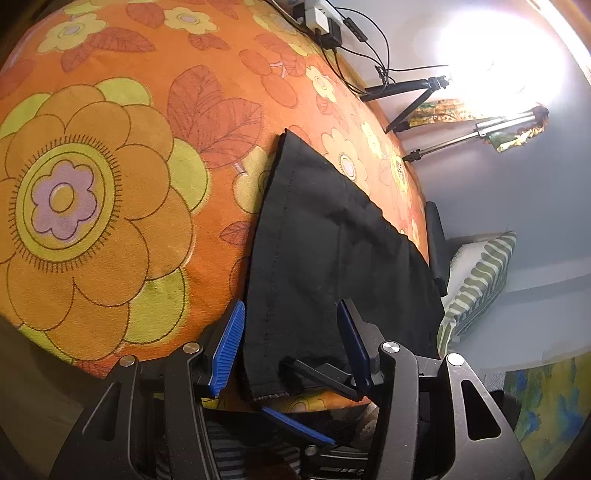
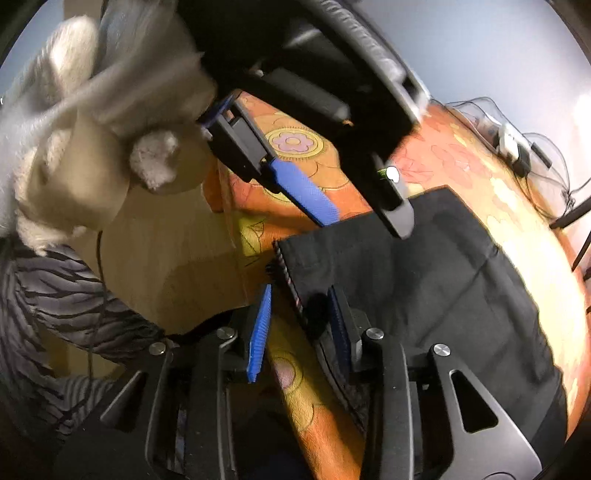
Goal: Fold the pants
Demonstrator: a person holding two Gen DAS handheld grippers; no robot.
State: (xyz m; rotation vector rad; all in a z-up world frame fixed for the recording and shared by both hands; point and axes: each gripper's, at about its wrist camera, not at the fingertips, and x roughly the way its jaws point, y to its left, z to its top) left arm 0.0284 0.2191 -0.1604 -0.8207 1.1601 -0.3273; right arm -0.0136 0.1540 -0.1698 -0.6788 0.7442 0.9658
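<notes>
Black pants (image 1: 332,251) lie flat on an orange floral bedspread (image 1: 110,184). They also show in the right wrist view (image 2: 443,280). My left gripper (image 1: 291,336) is open, its blue pads either side of the pants' near edge, just above the cloth. My right gripper (image 2: 301,325) is open, its pads straddling the waistband corner with the striped lining (image 2: 291,280). In the right wrist view the left gripper (image 2: 354,210) hangs over the same edge, held by a white-gloved hand (image 2: 92,147).
Tripods (image 1: 461,136) and a power strip with cables (image 1: 325,22) stand past the bed's far edge. A striped pillow (image 1: 476,284) lies at the right. A wooden floor (image 2: 166,266) lies off the near bed edge.
</notes>
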